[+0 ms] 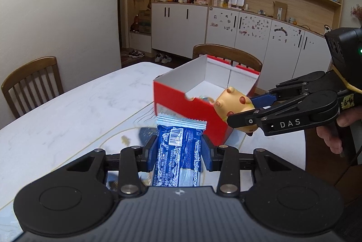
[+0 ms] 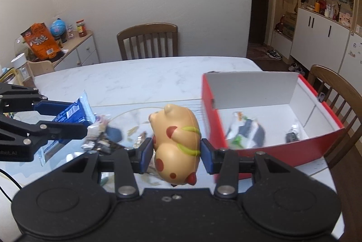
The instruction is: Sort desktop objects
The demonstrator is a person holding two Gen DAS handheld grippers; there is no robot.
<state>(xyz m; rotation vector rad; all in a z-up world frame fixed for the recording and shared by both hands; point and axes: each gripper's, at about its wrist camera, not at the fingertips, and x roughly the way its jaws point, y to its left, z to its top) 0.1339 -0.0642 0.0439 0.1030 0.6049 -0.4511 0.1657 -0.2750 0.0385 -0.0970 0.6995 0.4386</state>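
The left gripper (image 1: 179, 149) is closed to a narrow gap on one blue snack packet (image 1: 178, 156), its blue pads pressing the wrapper's sides (barcode facing up). The right gripper (image 2: 174, 151) clamps one tan squishy animal toy (image 2: 175, 147) with red spots and yellow stripes. Both are held above the marble desk (image 2: 140, 79), near one open red box (image 2: 260, 88) already containing a few blurred items.

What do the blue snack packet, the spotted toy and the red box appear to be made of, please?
Blue snack packet: glossy plastic film, judging by its glare and crimped end. Spotted toy: probably soft foam or rubber with a smooth satin skin. Red box: coated cardboard, with thin folded walls, white inside.
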